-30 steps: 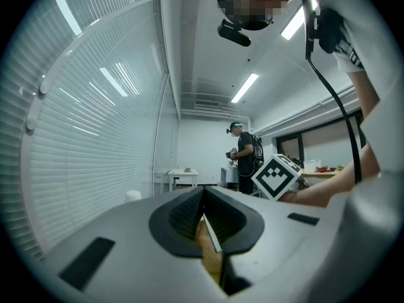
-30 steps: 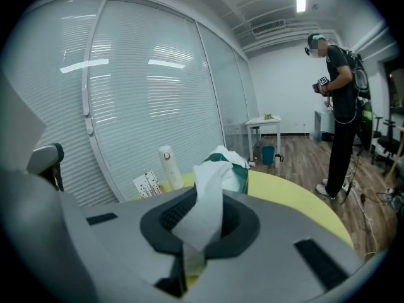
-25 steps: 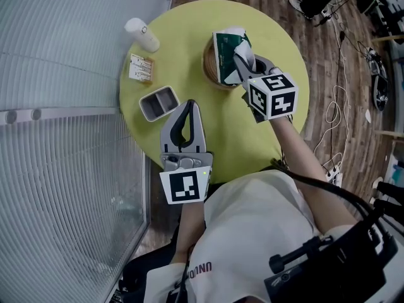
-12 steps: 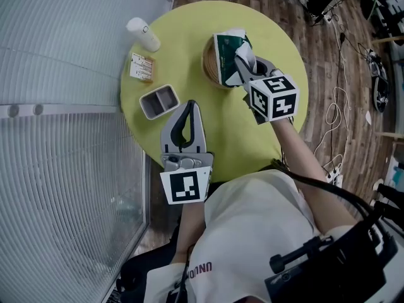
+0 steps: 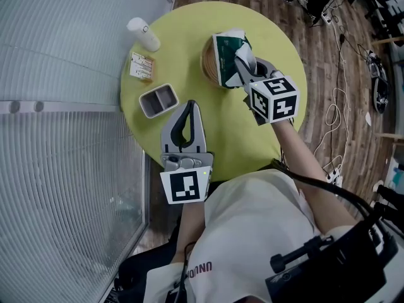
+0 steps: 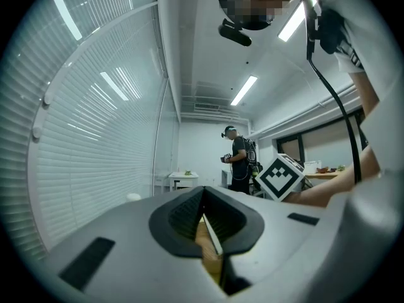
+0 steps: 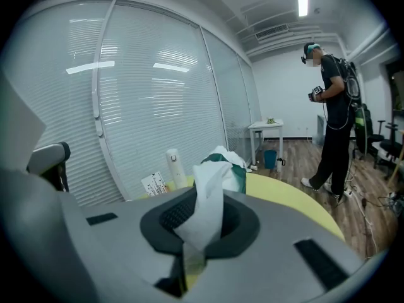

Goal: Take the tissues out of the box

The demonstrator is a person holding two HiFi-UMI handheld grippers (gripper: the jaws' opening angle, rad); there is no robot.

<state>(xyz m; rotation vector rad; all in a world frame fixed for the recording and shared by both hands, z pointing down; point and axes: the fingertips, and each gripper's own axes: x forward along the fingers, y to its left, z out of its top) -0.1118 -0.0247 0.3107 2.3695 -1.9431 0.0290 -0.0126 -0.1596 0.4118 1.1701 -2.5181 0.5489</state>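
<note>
A green tissue box (image 5: 226, 57) stands tilted on a round wooden base at the far side of the yellow-green round table (image 5: 189, 36). White tissue sticks out of its top. My right gripper (image 5: 244, 60) is at the box's right side, shut on a white tissue (image 7: 205, 197) that rises between its jaws; the green box (image 7: 232, 169) shows just behind. My left gripper (image 5: 187, 108) hovers over the table's near left part, apart from the box, shut with nothing in it. In the left gripper view its jaws meet in a closed line.
A white bottle (image 5: 142, 35), a small printed packet (image 5: 140, 67) and a grey two-compartment tray (image 5: 158, 101) lie on the table's left side. Window blinds run along the left. Cables (image 5: 338, 106) trail on the wooden floor at right. A person (image 7: 333, 100) stands beyond the table.
</note>
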